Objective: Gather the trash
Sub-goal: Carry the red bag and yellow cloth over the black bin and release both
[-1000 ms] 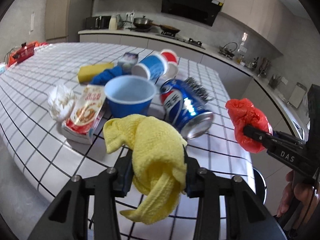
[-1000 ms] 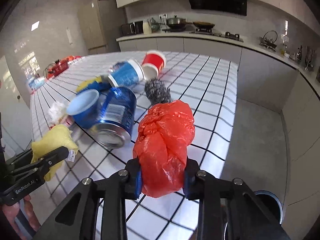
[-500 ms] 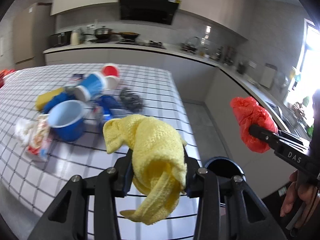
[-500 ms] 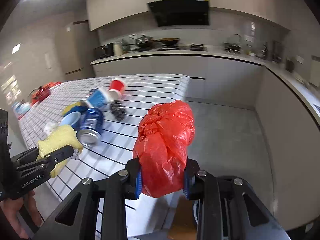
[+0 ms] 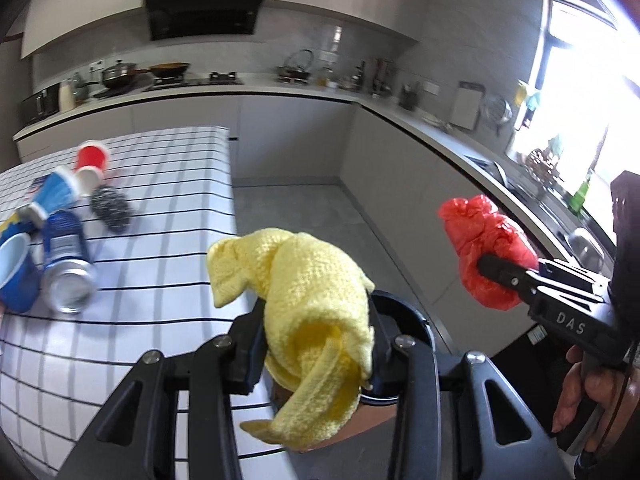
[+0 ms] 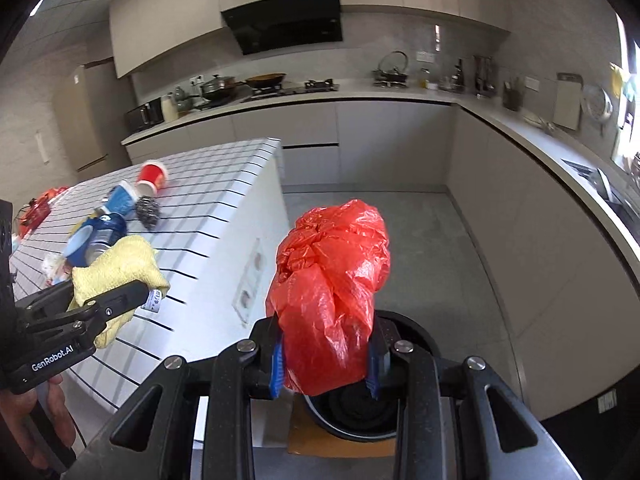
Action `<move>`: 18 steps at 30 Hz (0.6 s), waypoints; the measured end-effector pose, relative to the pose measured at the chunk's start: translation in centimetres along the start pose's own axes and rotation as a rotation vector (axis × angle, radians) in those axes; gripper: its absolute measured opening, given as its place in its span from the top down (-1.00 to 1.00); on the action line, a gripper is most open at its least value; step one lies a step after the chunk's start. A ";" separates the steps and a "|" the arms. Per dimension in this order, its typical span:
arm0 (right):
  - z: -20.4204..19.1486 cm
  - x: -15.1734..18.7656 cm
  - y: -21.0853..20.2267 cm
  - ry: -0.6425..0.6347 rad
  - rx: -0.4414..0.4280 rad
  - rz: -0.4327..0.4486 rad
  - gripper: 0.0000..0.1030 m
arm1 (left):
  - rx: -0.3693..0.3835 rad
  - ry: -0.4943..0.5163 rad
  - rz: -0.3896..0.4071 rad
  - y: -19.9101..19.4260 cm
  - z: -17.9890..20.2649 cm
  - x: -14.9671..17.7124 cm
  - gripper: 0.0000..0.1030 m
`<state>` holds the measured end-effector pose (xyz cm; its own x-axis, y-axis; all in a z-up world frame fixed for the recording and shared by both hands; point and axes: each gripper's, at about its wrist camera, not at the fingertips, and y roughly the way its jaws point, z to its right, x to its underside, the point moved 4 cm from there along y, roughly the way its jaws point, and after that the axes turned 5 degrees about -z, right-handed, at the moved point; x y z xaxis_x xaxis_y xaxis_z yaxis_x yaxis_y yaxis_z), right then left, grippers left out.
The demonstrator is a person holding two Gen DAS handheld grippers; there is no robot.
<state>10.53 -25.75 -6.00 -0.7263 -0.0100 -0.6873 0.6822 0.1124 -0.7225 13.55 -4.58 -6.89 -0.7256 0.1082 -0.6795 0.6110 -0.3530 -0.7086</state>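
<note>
Risk of a miss at the bin, mostly. Left gripper (image 5: 318,344) pinching a yellow knitted cloth (image 5: 304,292), with one loose tail hanging toward 6 o'clock below the fingers. Right gripper (image 6: 326,364) clamped on a crumpled red plastic bag (image 6: 330,292), bulging well above the blue-padded fingers (image 6: 277,360). Black trash bin (image 6: 352,416) on the floor beside the island, at 6 o'clock in the right wrist view, directly beneath the bag; in the left wrist view only a rim arc visible at 5 o'clock behind the cloth (opening largely hidden there).

Likely failure points, judged from this:
- Cloth tail snagging on a finger at release and dangling instead of dropping.
- Light bag clinging to the pads or drifting sideways past the rim.
- Release too near the edge of the checked island counter (image 5: 168,248), landing the cloth on the tabletop.

Still waiting on the counter: soda can (image 5: 66,268), blue cups (image 5: 16,276), red cup (image 5: 91,160), steel scourer (image 5: 110,210).
</note>
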 end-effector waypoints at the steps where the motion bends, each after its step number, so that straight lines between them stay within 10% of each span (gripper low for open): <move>1: 0.8 0.3 0.1 0.008 0.007 -0.006 0.37 | 0.006 0.006 -0.005 0.3 0.5 0.1 0.20; 18: 6.7 3.6 5.3 0.007 0.008 -0.114 0.37 | 0.012 0.044 -0.118 8.5 5.7 1.9 0.20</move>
<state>12.11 -31.90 -12.76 -0.7995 -0.0151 -0.6004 0.5961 0.1026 -0.7963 15.54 -12.69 -13.13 -0.7776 0.1903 -0.5993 0.5180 -0.3465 -0.7821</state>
